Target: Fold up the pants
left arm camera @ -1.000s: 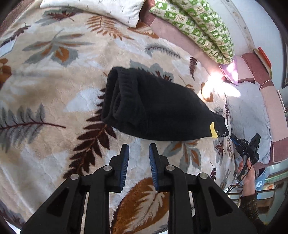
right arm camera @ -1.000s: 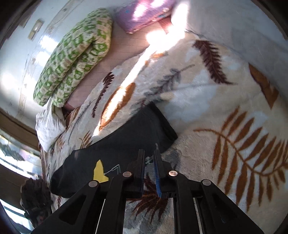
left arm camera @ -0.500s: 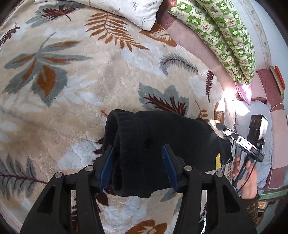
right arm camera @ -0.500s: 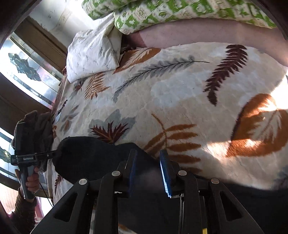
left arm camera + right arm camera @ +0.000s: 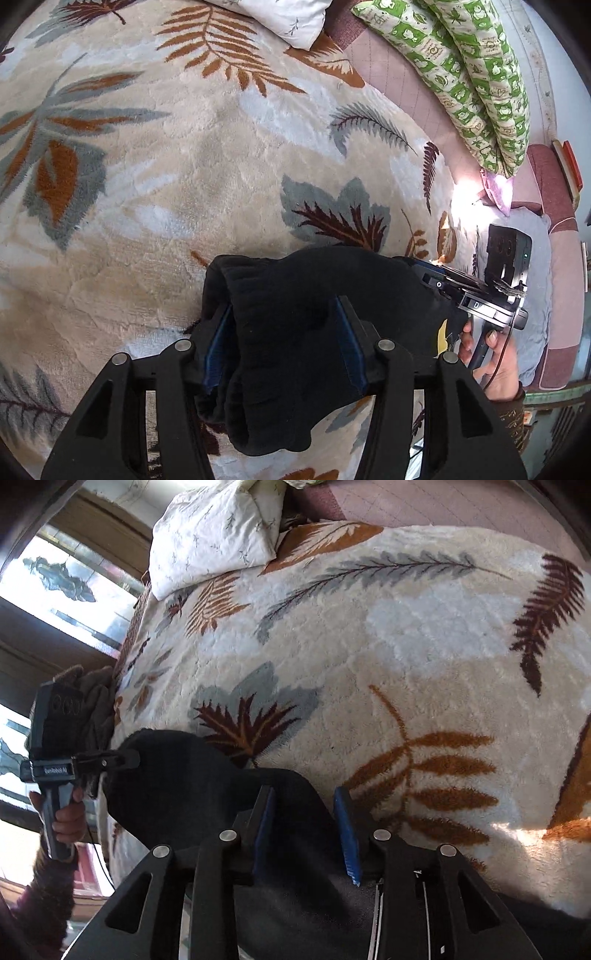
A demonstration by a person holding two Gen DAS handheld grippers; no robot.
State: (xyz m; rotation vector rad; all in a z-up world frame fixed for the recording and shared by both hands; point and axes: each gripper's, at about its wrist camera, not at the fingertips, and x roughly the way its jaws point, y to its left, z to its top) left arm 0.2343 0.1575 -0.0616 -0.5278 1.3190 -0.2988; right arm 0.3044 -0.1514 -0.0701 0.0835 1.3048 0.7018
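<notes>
The black pants [image 5: 295, 288] lie folded into a thick bundle on the leaf-patterned blanket [image 5: 184, 166]. My left gripper [image 5: 282, 343] is open wide, its blue pads straddling the rolled end of the bundle. In the right wrist view the pants [image 5: 177, 775] stretch leftwards, and my right gripper [image 5: 304, 825] is open with the pants' other end between its fingers. Each view shows the opposite gripper at the far end of the pants: the right one [image 5: 443, 280] beside a yellow label [image 5: 441, 338], the left one [image 5: 122, 760].
A white pillow [image 5: 214, 531] and a green patterned quilt [image 5: 472, 74] lie along the head of the bed. A person's hand [image 5: 498, 365] holds the right gripper's handle. A window [image 5: 55, 579] is beyond the bed's left side. The blanket [image 5: 406, 627] spreads wide beyond the pants.
Both grippers came down from beside the pants onto their two ends and opened wider. The left one now straddles the rolled end, the right one the opposite end.
</notes>
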